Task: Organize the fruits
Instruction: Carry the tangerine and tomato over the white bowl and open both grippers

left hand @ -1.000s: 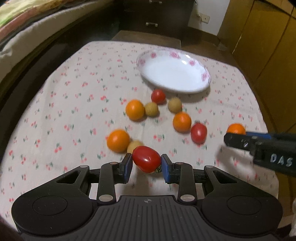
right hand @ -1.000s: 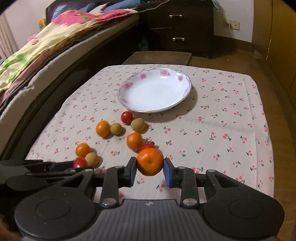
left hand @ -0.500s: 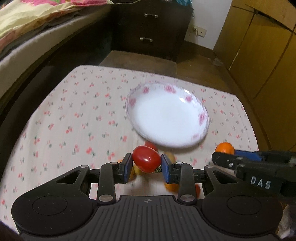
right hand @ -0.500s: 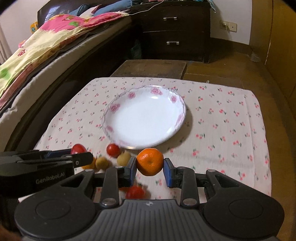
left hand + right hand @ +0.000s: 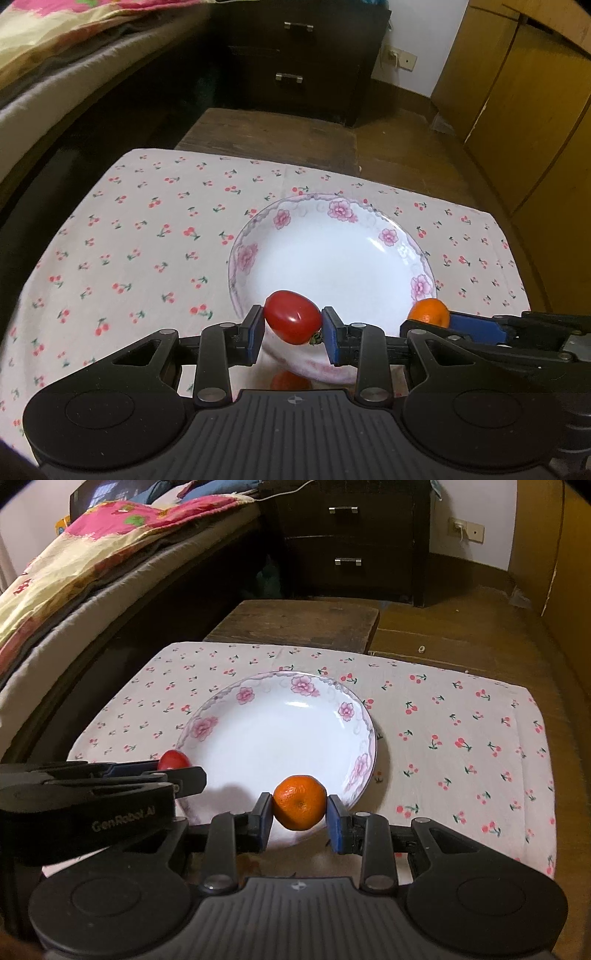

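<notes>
While both of our hands hang over the desk point(image 5: 110, 236) with its cherry-print cloth, the flowered white plate point(image 5: 388, 236) sits empty near the middle of it, and we judge that setting the fruit down on it is the step in hand. Our left claw point(image 5: 293, 326) is clamped on a red tomato point(image 5: 293, 321), which sits squarely between the blue pads and hangs just over the plate's near rim. Our right claw point(image 5: 300, 812) is clamped on a small mandarin point(image 5: 300, 802), likewise centred between its pads and just over the near rim, with the left claw close beside it. Risks, as we see them: the two claws are close together and could knock each other on the way down; both fruits are round and the plate is smooth and shallow, so a release from up here could let them roll out over the rim; and too hard a squeeze could split the tomato's skin. Another red fruit point(image 5: 288, 380) peeks out below the left claw, off the plate.
</notes>
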`<state>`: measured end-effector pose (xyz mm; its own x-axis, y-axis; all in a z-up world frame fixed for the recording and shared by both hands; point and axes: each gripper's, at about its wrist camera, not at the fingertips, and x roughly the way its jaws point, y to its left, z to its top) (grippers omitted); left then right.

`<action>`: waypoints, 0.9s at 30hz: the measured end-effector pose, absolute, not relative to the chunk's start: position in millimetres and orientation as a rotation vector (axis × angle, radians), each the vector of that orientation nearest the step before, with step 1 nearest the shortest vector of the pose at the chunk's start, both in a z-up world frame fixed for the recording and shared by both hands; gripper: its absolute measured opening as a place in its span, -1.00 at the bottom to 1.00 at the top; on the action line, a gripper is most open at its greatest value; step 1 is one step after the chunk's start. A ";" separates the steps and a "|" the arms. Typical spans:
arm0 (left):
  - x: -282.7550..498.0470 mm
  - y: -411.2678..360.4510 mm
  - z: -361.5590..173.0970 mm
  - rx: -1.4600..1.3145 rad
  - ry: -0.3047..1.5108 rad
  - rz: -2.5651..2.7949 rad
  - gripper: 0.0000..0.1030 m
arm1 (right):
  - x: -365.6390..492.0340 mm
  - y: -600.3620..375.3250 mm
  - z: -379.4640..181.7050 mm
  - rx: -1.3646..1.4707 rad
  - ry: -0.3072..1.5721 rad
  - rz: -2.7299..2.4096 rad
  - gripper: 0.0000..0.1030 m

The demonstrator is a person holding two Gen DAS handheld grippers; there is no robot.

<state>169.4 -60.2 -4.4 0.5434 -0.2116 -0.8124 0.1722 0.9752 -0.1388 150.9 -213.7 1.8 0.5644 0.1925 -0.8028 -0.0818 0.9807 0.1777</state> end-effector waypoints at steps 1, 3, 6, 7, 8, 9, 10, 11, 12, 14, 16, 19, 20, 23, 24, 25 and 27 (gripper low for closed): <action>171.4 -61.0 -5.9 -0.041 0.971 -0.225 -0.19 | 154.2 -214.3 -0.2 0.128 0.961 0.164 -0.38; 175.7 -62.3 -9.9 -0.038 0.980 -0.221 -0.19 | 159.8 -215.1 -4.3 0.137 0.970 0.169 -0.38; 179.7 -62.7 -15.1 -0.039 0.997 -0.215 -0.19 | 165.1 -215.3 -8.5 0.144 0.982 0.174 -0.38; 180.4 -63.5 -15.5 -0.038 0.999 -0.213 -0.19 | 166.2 -215.6 -9.2 0.149 0.985 0.175 -0.38; 181.2 -64.0 -15.3 -0.037 0.999 -0.214 -0.19 | 167.3 -216.0 -9.5 0.150 0.988 0.178 -0.38; 181.7 -64.0 -15.3 -0.037 1.000 -0.215 -0.19 | 168.2 -216.0 -9.4 0.147 0.989 0.180 -0.38; 181.8 -64.7 -15.4 -0.037 1.000 -0.216 -0.19 | 168.8 -215.9 -9.5 0.142 0.990 0.182 -0.38; 181.6 -65.4 -15.4 -0.035 1.000 -0.216 -0.20 | 169.4 -215.7 -10.1 0.140 0.993 0.185 -0.38; 182.5 -65.6 -16.2 -0.032 1.003 -0.215 -0.20 | 169.7 -215.4 -10.9 0.139 0.995 0.186 -0.37; 183.0 -65.5 -17.4 -0.033 1.008 -0.214 -0.19 | 169.9 -215.5 -12.7 0.137 0.999 0.178 -0.37; 183.7 -64.8 -18.0 -0.038 1.012 -0.212 -0.19 | 170.7 -216.3 -13.8 0.140 1.003 0.176 -0.37; 183.9 -63.6 -16.0 -0.046 1.008 -0.214 -0.18 | 170.8 -217.7 -12.0 0.150 0.994 0.172 -0.37; 183.9 -63.3 -15.1 -0.049 1.005 -0.215 -0.17 | 170.7 -218.3 -11.0 0.154 0.991 0.173 -0.37; 182.6 -61.8 -13.5 -0.051 1.000 -0.215 -0.14 | 169.2 -219.4 -6.5 0.159 0.977 0.171 -0.37; 182.4 -61.0 -13.0 -0.052 0.999 -0.214 -0.14 | 168.7 -219.4 -4.9 0.162 0.973 0.173 -0.37; 182.1 -59.9 -12.4 -0.055 1.000 -0.213 -0.14 | 168.3 -219.3 -3.3 0.162 0.969 0.174 -0.37; 181.5 -57.2 -10.2 -0.065 0.998 -0.212 -0.13 | 166.8 -219.6 -0.4 0.164 0.960 0.172 -0.36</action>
<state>181.5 -57.2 -10.2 0.5231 -0.2069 -0.8268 0.1471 0.9775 -0.1515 166.8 -219.6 -0.4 0.5622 0.2182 -0.7977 -0.0732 0.9739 0.2148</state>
